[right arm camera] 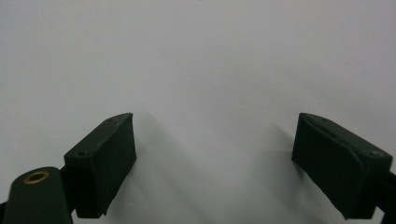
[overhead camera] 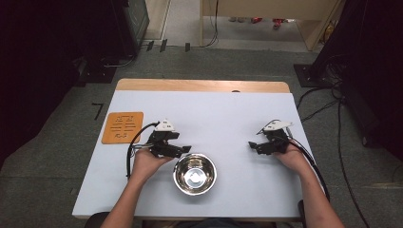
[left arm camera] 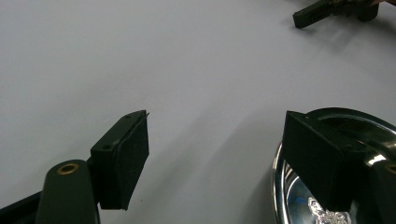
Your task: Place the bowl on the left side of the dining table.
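A shiny steel bowl stands empty on the pale table, near the front edge. My left gripper hovers just beyond the bowl's far left rim, pointing right, held in the person's left hand. In the left gripper view my left gripper is open, with bare table between the pads; its right jaw overlaps the bowl's rim. My right gripper is held at the right side of the table, pointing left. In the right gripper view my right gripper is open over bare table.
An orange mat with cut-out slots lies flat at the table's left edge. The tip of the right gripper shows far off in the left gripper view. Cables trail from both grippers, and dark equipment stands on the floor around the table.
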